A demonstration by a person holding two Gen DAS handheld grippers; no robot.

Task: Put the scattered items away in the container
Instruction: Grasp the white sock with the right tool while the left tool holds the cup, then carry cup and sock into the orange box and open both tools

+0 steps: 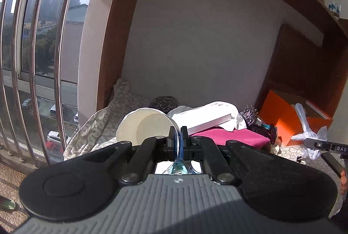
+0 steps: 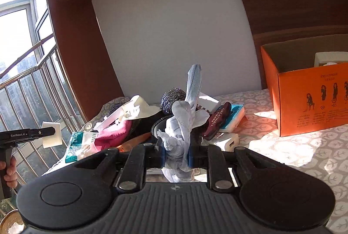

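Most left: pile of scattered items is not yet sorted, only a little looks done.
Container: orange box point(image 2: 308, 101) stands open on the leaf-print surface point(image 2: 289, 153), well to my right of the pile; also seen in left view point(image 1: 282, 120).
Already in box: something white point(image 2: 328, 59) shows above the rim; cannot tell what it is or how much more is inside.
Right fingers point(image 2: 176, 153): closed tight on a pale blue-grey sock point(image 2: 184, 123), bunched between the pads, one end sticking up, other end hanging below.
Sock look: soft knit, crumpled, limp, light; judged easy to carry, may snag on pile.
Sock place: lifted just in front of the pile, not yet over the box.
Left fingers point(image 1: 178, 142): nearly shut, pinching the rim of a white paper cup point(image 1: 148, 125); cup lies on its side in the grip, mouth toward the camera.
Cup place: held up off the surface, near the window side, well apart from the box.
Still on surface: steel scourer point(image 2: 173, 98), magenta cloth point(image 2: 113, 133), white flat box point(image 1: 208, 118), dark red case marked GREATWALL point(image 2: 217, 120), tissue pack point(image 2: 233, 116), white charger point(image 2: 228, 141), green-white packet point(image 2: 80, 147).
Next, judged: both held items go across to the box, then back for the rest.
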